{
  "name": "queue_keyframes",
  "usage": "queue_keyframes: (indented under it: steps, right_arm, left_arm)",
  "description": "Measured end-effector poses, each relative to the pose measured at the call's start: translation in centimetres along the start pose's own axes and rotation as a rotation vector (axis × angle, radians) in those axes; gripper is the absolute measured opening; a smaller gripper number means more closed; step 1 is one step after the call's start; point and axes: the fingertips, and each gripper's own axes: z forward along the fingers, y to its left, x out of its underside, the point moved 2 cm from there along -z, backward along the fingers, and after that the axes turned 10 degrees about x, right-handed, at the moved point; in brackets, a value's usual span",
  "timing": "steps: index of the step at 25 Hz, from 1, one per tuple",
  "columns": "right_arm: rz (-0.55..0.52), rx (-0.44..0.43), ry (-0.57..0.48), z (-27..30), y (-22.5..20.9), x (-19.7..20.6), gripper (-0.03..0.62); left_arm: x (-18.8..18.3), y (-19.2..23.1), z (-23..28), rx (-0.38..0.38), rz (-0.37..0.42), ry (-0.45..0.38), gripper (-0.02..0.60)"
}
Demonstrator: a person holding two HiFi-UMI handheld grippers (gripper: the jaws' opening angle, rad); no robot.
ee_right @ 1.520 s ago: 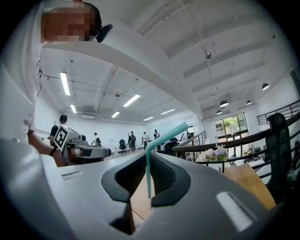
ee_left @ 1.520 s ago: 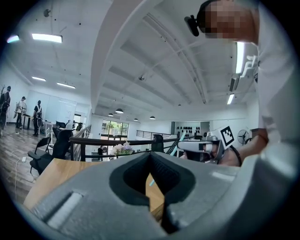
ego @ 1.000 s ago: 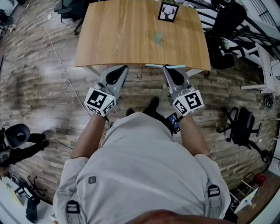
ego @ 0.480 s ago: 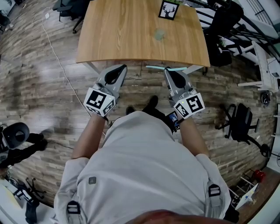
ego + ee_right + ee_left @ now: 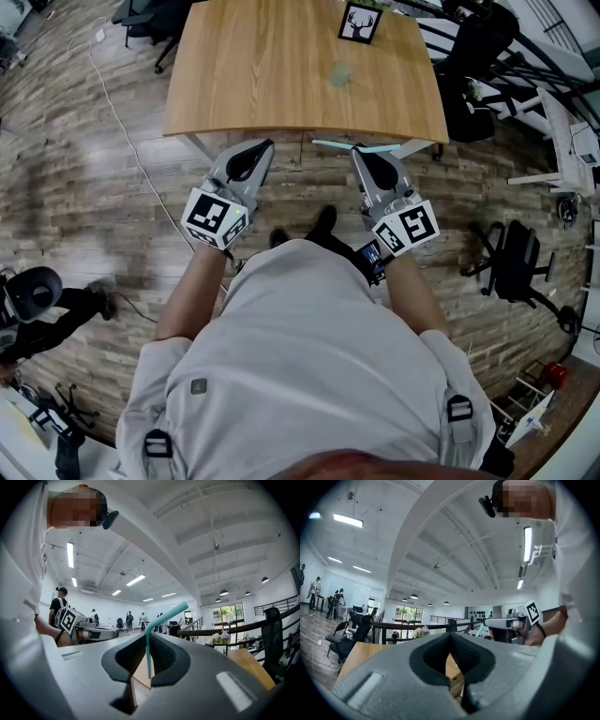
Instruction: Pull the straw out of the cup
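Note:
A teal bendy straw (image 5: 330,144) lies crosswise in my right gripper (image 5: 355,147), which is shut on it just off the wooden table's (image 5: 262,84) near edge. In the right gripper view the straw (image 5: 148,660) stands upright between the pads, its bent top leaning right. The clear cup (image 5: 340,74) stands alone on the table, far right of centre, well ahead of both grippers. My left gripper (image 5: 268,143) hovers beside the right one, shut with nothing in it; in the left gripper view its tips (image 5: 450,634) meet.
A framed deer picture (image 5: 361,22) stands at the table's far edge behind the cup. Office chairs (image 5: 514,267) and metal racks (image 5: 497,66) crowd the right side. A white cable (image 5: 122,122) runs over the plank floor at left.
Both grippers have drawn back a little from the table's near edge, the right one keeping hold of the straw. The cup has not moved.

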Motion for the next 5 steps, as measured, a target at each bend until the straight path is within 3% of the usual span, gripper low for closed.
queue_keyframes:
  steps: [5]
  right_arm:
    - [-0.001, 0.000, -0.005, -0.30, -0.13, -0.11, 0.035]
  left_arm:
    - [0.25, -0.27, 0.28, 0.003, -0.002, 0.003, 0.003]
